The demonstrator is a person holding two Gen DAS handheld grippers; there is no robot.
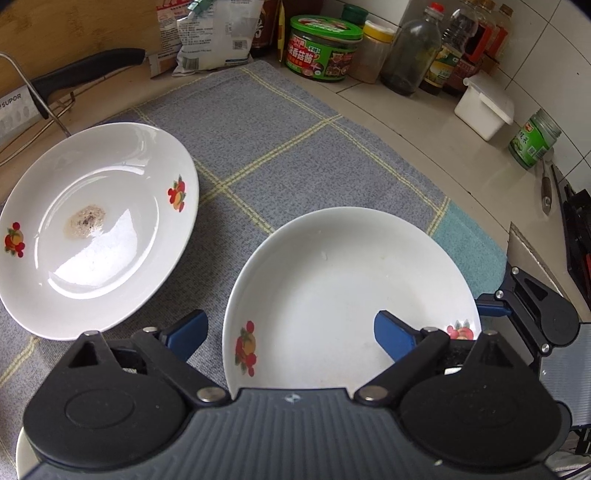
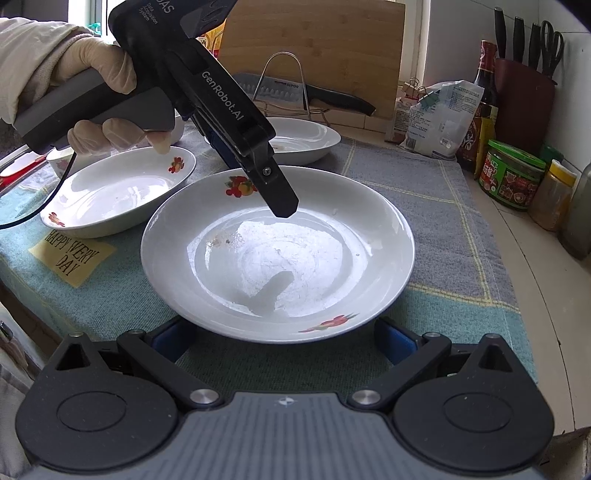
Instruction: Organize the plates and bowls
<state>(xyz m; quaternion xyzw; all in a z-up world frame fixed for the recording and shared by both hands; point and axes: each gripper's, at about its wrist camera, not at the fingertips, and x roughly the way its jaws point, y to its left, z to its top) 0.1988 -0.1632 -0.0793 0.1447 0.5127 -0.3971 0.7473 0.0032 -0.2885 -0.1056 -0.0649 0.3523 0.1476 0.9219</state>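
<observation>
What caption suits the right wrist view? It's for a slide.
Left gripper hovers, jaws apart, over the near plate on the checked cloth.

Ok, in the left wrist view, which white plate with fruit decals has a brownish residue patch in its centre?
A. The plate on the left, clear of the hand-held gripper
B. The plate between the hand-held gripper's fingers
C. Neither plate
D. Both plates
A: the left white fruit-decal plate shows a brown speckled patch mid-well, while the near white plate is clean there.

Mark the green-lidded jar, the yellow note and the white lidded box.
green-lidded jar (image 1: 325, 35): left wrist view, lid top.
yellow note (image 2: 72, 256): right wrist view, centre lettering.
white lidded box (image 1: 480, 110): left wrist view, front wall.
</observation>
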